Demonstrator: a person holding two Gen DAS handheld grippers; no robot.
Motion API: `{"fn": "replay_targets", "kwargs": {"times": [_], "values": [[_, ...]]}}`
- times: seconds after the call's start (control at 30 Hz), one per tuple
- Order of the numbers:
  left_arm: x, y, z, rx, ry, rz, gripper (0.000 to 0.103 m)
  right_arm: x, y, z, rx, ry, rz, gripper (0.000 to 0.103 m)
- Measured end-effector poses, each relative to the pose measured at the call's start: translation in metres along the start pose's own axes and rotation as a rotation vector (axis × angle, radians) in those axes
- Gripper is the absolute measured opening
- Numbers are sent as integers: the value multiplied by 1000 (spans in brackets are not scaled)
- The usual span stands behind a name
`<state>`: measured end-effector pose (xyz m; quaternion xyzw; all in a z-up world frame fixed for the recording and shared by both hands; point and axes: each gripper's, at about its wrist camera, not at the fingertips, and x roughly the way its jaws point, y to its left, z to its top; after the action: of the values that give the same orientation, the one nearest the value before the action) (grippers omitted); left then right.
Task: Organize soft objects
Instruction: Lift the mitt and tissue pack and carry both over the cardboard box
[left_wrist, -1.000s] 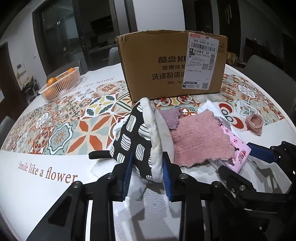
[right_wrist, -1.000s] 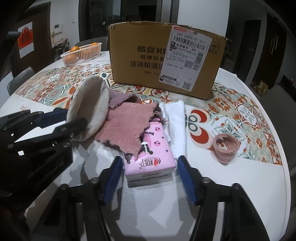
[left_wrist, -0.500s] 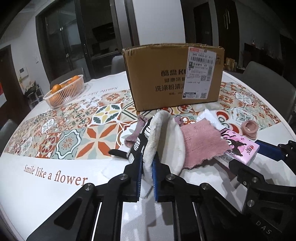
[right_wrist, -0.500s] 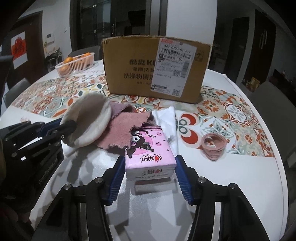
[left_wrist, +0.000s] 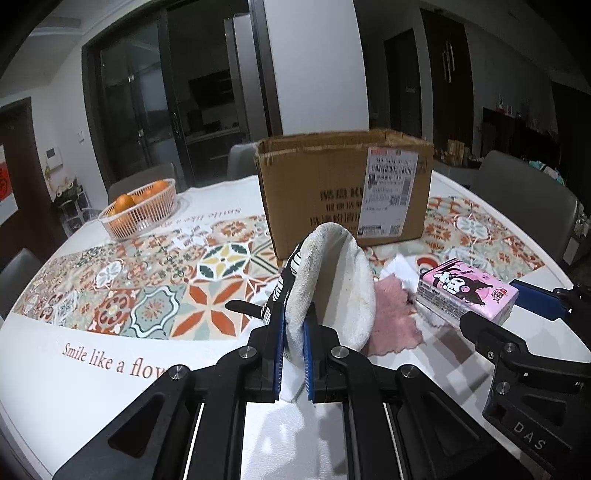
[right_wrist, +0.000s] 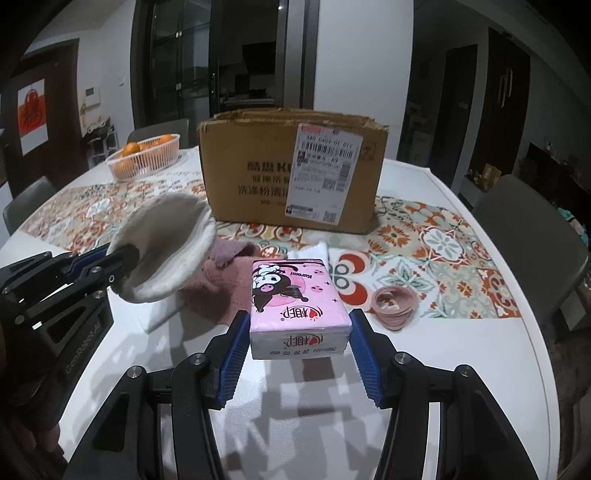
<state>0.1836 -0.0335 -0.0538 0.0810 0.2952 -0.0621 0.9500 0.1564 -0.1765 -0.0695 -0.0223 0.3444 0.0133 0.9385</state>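
My left gripper (left_wrist: 293, 332) is shut on a cream oven mitt (left_wrist: 332, 280) with a black-and-white patterned side and holds it above the table; the mitt also shows in the right wrist view (right_wrist: 166, 251). My right gripper (right_wrist: 300, 332) is shut on a pink tissue pack (right_wrist: 295, 302) and holds it off the table; the pack also shows in the left wrist view (left_wrist: 467, 291). A pink cloth (right_wrist: 229, 280) and a white cloth (right_wrist: 310, 253) lie on the table below. An open cardboard box (right_wrist: 291, 170) stands behind them.
A basket of oranges (right_wrist: 147, 157) stands at the back left on the round table (right_wrist: 461, 350). A roll of pinkish tape (right_wrist: 395, 301) lies to the right. Grey chairs (right_wrist: 528, 229) ring the table.
My left gripper shut on the oven mitt and raised it. My right gripper shut on the tissue pack and lifted it off the table. Both views rose.
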Motion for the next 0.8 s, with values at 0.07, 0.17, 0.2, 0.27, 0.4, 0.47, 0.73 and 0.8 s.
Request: {"fn": "replay_targets", "kwargs": {"times": [0.07,0.17,0.2,0.27,0.4,0.47,0.73,0.8], "values": [[-4,2,3,-5,-13,0,11,-5,-1,3,6,-16,-3,55],[-11,4,7,-13,-34,-1,11,-13,-2,9,18,-43,-5,55],[-14,5,9,-16,-42,-1,11,-14,-2,10,20,-50,-5,55],[-18,6,12,-21,-55,-4,11,-19,-3,13,29,-71,-9,55],[-27,8,20,-27,-89,-2,11,-27,-4,22,46,-108,-11,55],[-31,9,24,-28,-104,-3,11,-31,-5,26,54,-126,-10,55],[-40,11,43,-40,-167,-2,11,-44,-9,44,80,-204,-12,55],[-41,11,48,-42,-184,0,11,-46,-11,48,84,-218,-12,55]]}}
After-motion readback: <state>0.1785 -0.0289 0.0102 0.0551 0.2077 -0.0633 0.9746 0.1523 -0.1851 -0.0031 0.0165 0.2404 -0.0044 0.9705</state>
